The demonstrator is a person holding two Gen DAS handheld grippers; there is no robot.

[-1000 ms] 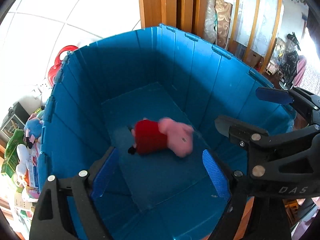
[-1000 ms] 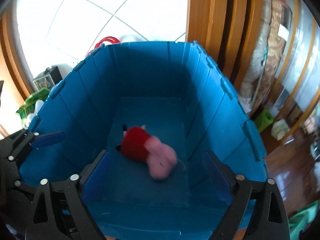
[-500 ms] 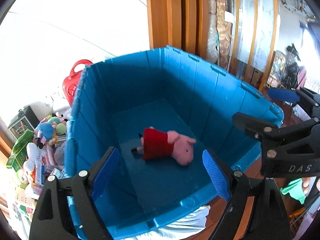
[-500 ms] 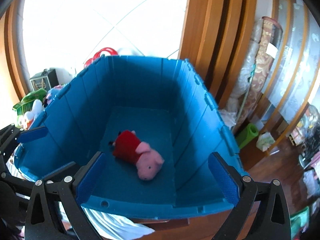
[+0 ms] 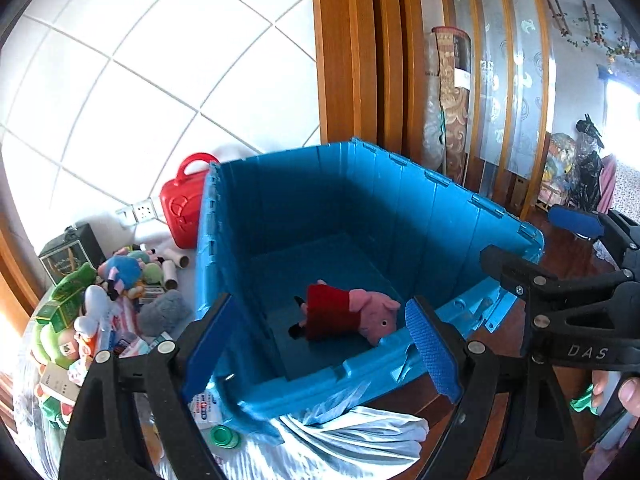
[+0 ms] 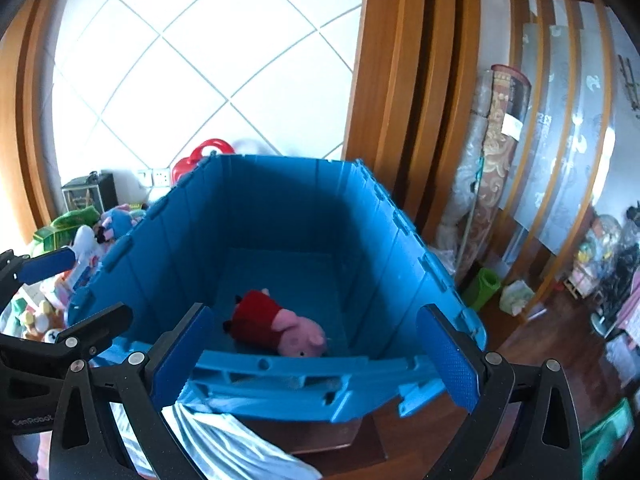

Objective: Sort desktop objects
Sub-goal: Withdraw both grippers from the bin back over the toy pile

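Note:
A pink pig plush in a red dress lies on its side on the floor of a big blue plastic crate, near the front wall; it also shows in the right wrist view inside the crate. My left gripper is open and empty, above and in front of the crate's near rim. My right gripper is open and empty, also in front of the rim. The right gripper also shows at the right of the left wrist view.
A heap of plush toys and boxes lies left of the crate on a white cloth. A red toy case stands behind it by the tiled wall. Wooden door frames and rolled mats stand behind and right.
Both grippers have pulled back and up from inside the crate, so its whole rim shows now. The pig plush has dropped and come to rest on the crate floor.

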